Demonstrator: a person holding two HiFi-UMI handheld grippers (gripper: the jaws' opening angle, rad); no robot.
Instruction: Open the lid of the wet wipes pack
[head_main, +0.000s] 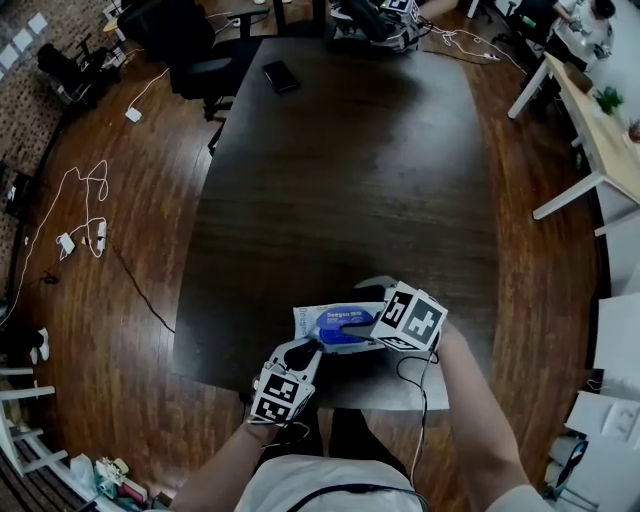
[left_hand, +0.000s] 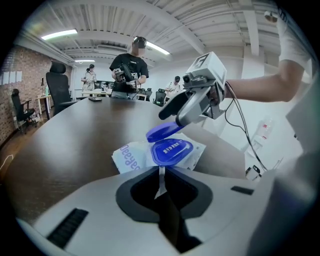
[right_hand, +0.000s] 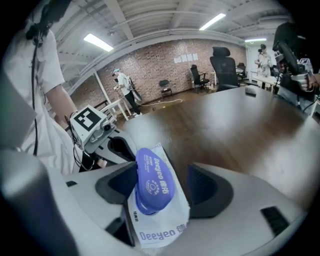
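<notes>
A white wet wipes pack (head_main: 318, 318) with a blue lid (head_main: 345, 330) lies near the front edge of the dark table (head_main: 340, 180). My left gripper (head_main: 300, 357) is shut on the pack's near seam (left_hand: 160, 176). In the left gripper view the blue lid flap (left_hand: 164, 131) is tilted up off its blue base (left_hand: 172, 150). My right gripper (left_hand: 169, 114) is shut on that flap's tip. In the right gripper view the lid (right_hand: 152, 179) and the pack (right_hand: 157, 231) fill the space between my right gripper's (right_hand: 159, 197) jaws, and the left gripper (right_hand: 112, 146) shows behind.
A black flat object (head_main: 281, 76) lies at the table's far end. An office chair (head_main: 195, 55) stands at the far left corner and cables (head_main: 85, 205) trail over the wooden floor. A white desk (head_main: 600, 130) is at the right. A person (left_hand: 131, 67) stands beyond the table.
</notes>
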